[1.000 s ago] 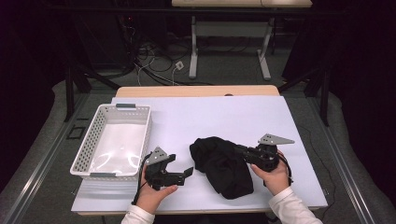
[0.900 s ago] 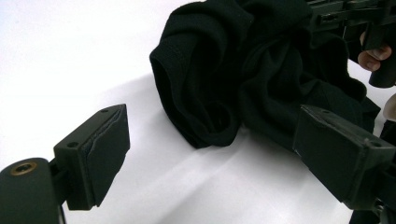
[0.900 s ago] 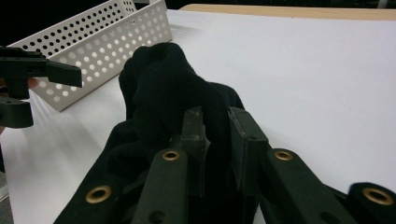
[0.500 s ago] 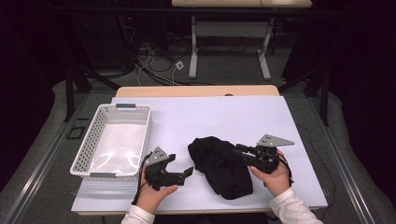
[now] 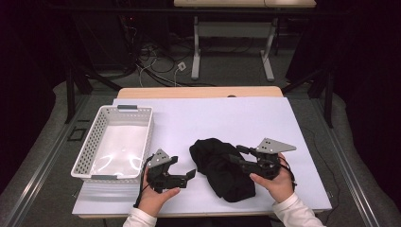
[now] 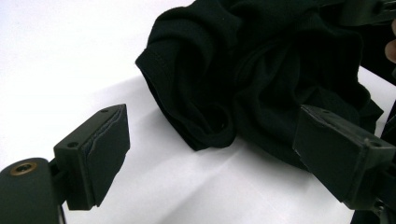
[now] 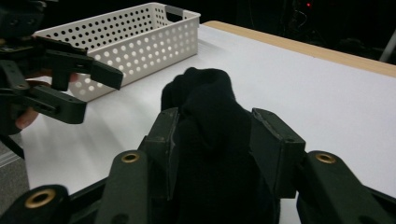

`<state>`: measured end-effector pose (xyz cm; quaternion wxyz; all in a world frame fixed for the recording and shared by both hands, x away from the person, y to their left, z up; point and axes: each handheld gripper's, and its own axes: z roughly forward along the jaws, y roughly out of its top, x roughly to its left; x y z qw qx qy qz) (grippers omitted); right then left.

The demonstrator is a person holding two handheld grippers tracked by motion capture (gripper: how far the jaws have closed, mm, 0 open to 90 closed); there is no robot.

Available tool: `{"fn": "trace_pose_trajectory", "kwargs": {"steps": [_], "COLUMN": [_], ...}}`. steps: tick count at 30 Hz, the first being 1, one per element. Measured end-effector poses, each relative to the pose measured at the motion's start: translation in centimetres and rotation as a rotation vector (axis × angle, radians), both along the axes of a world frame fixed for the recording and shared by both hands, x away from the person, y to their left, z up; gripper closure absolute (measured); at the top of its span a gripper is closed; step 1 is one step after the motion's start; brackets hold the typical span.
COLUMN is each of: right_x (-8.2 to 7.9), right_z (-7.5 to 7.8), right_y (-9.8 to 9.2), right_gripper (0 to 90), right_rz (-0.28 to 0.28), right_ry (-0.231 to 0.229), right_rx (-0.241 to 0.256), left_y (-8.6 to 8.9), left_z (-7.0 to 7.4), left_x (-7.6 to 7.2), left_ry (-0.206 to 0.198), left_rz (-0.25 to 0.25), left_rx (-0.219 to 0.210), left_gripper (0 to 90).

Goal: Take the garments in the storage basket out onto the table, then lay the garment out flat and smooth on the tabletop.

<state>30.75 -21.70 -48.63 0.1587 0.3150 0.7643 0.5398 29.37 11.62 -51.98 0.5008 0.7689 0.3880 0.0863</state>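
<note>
Black cloth (image 7: 210, 140) in right hand-held gripper (image 7: 212, 140)

Change record, one second span:
- Right gripper (image 5: 236, 158): shifts slightly toward the left gripper (image 5: 189, 176), carrying its grey plate along; jaws now sit pressed into the black cloth (image 5: 222, 170), a raised fold pinched between them.
- Black cloth: the part ahead of the right jaws bunches a little higher and edges nearer the left jaws, whose gap stands wide just short of its hem.
</note>
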Motion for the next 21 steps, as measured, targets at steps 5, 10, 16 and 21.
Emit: {"fn": "trace_pose_trajectory", "kwargs": {"steps": [5,10,16,21], "right_x": [-0.6,-0.9,-1.7,-2.7], "right_z": [0.3,0.4,0.4,-0.5], "right_y": [0.6,0.8,0.7,0.6], "right_gripper": [49.5,49.0,48.9,48.7], "right_rz": [0.026,0.032,0.033,0.029], "right_ry": [-0.002,-0.009,-0.007,-0.008], "right_rx": [-0.007,-0.023,-0.026,-0.061], "left_y": [0.0,-0.1,-0.1,-0.5], "left_z": [0.0,-0.1,-0.1,-0.2], "left_x": [0.0,0.0,0.0,-0.2], "left_ry": [0.001,0.006,0.002,0.008], "left_rz": [0.000,-0.001,-0.004,-0.011], "left_rx": [0.001,-0.003,-0.004,-0.002], "left_gripper": [11.3,11.3,12.0,12.2]}}
